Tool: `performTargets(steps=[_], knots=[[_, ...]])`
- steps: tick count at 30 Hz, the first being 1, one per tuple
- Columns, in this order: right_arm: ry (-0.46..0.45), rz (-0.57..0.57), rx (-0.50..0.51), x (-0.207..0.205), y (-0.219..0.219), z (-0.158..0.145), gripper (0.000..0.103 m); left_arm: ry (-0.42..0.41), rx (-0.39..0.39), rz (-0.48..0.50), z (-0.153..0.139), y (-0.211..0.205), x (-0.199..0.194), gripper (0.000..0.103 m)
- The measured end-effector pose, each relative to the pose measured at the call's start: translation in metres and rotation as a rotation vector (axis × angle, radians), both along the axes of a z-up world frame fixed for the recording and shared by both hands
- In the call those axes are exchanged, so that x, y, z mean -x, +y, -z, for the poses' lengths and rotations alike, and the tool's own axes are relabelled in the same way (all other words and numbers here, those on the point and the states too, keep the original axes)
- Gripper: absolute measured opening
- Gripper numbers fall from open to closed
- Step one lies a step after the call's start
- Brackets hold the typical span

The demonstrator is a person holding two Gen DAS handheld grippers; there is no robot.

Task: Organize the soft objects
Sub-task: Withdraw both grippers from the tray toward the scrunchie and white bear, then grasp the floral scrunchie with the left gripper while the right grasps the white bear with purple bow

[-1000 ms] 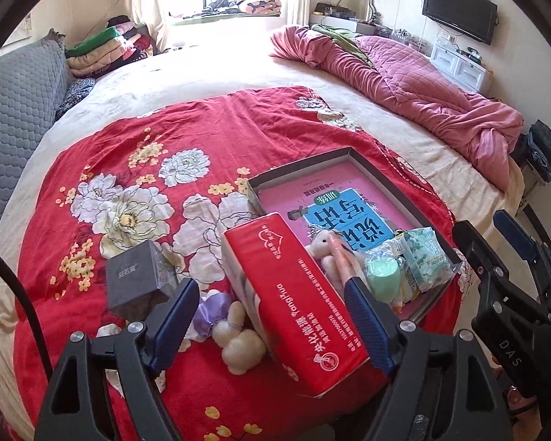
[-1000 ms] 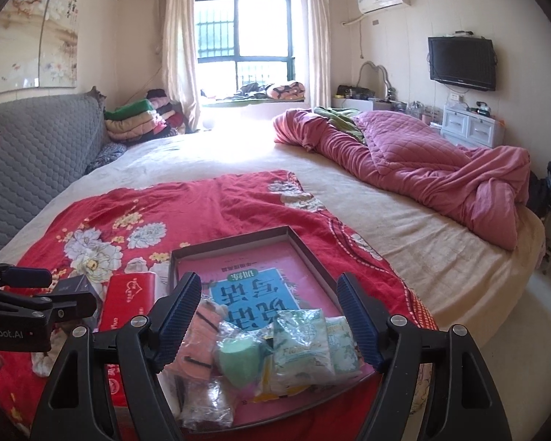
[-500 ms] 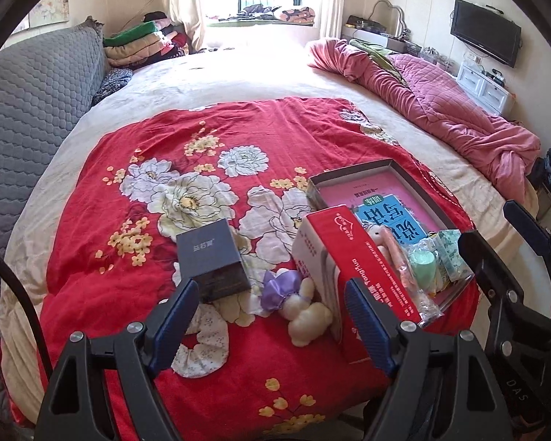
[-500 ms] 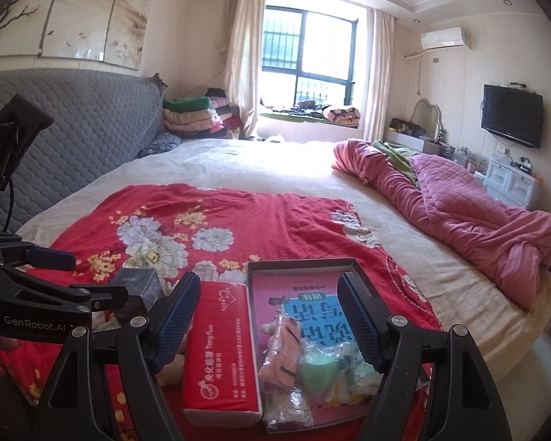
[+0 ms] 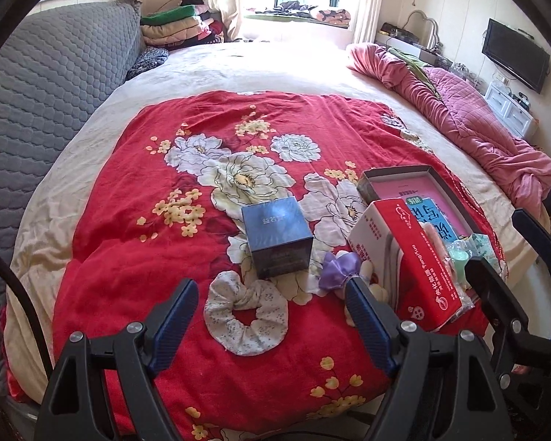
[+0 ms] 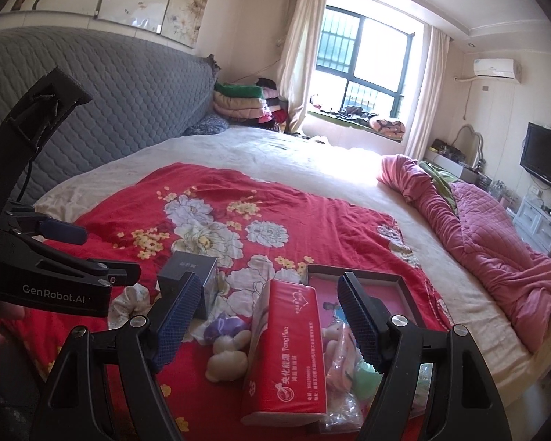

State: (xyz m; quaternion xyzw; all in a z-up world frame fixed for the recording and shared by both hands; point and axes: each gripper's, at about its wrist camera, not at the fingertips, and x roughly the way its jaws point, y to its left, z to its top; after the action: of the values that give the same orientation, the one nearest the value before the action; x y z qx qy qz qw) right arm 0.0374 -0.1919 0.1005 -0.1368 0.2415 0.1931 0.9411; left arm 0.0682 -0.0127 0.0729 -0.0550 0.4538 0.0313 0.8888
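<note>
The red tissue pack lay lengthwise, running near to far; left gripper and right gripper gaped wide, holding nothing.

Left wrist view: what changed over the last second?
Both views swung left across the bed: the scrunchie now lies between the left gripper's jaws, where the red tissue pack was framed before. Nothing was gripped or released. Both jaws stayed open; the dark box, tray and other items lie unmoved.

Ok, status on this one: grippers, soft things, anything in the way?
Left gripper open, empty, over scrunchie. Right gripper open, empty, over tissue pack. Dark box behind scrunchie.
</note>
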Motion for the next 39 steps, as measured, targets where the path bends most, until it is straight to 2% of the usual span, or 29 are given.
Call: performTargets(steps=[7, 17, 23, 31, 39], knots=[[0.027, -0.039, 0.048, -0.003, 0.02, 0.012, 0.078, 0.028, 0.029, -0.045, 0.017, 0.026, 0.003, 0.081], [0.083, -0.085, 0.177, -0.01, 0.032, 0.051, 0.078, 0.104, 0.045, -0.079, 0.055, 0.051, 0.001, 0.081], [0.092, -0.123, 0.3, -0.012, 0.042, 0.079, 0.078, 0.135, 0.063, -0.093, 0.077, 0.063, -0.003, 0.081], [0.1, -0.177, 0.551, -0.016, 0.083, 0.134, 0.078, 0.173, 0.12, -0.098, 0.111, 0.072, -0.013, 0.081], [0.149, -0.142, 0.713, -0.039, 0.106, 0.184, 0.078, 0.199, 0.133, -0.074, 0.132, 0.078, -0.021, 0.081]])
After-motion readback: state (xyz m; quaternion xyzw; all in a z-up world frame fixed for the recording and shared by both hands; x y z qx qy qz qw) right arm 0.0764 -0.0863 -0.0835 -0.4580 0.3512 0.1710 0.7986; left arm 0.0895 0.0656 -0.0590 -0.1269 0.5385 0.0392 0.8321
